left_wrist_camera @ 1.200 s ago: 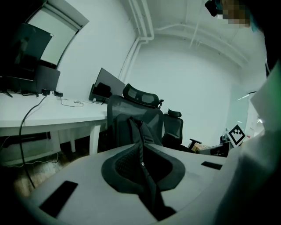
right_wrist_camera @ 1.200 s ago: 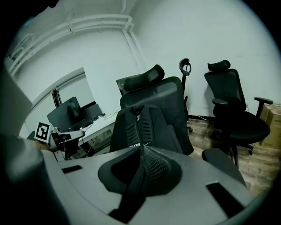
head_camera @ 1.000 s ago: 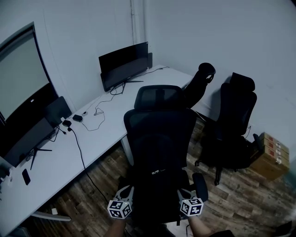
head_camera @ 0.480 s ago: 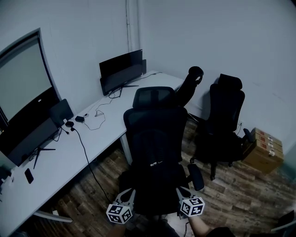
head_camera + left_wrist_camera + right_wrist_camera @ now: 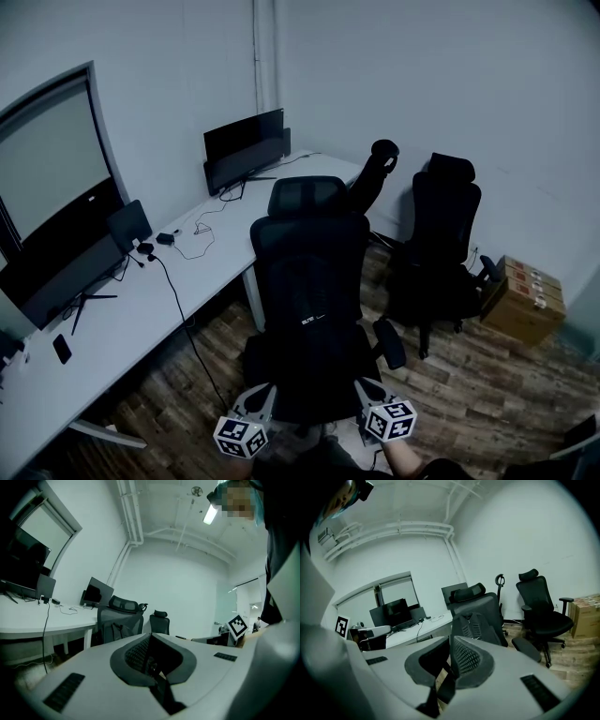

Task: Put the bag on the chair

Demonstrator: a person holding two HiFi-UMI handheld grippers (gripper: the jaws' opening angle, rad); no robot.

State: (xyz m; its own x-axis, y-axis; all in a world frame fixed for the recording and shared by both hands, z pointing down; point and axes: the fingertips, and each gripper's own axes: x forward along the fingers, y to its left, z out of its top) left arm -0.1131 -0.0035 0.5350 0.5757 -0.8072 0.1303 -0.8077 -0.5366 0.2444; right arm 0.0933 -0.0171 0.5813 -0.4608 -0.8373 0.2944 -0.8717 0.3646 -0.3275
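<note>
With the bag (image 5: 471,624) seemingly already upright at the back edge of the chair (image 5: 305,195) seat, the left gripper (image 5: 149,644) and right gripper (image 5: 451,651), both closed on nothing, should back straight off the front edge, clear of its straps.

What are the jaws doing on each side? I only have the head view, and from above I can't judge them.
Observer: The left gripper is shut, with its pads together.
Operator: And the right one?
Observer: The right gripper is shut too, and it points at the back of the nearest chair.
Operator: Is the room lit from above?
Observer: Yes. The left gripper view shows a lit ceiling lamp.
</note>
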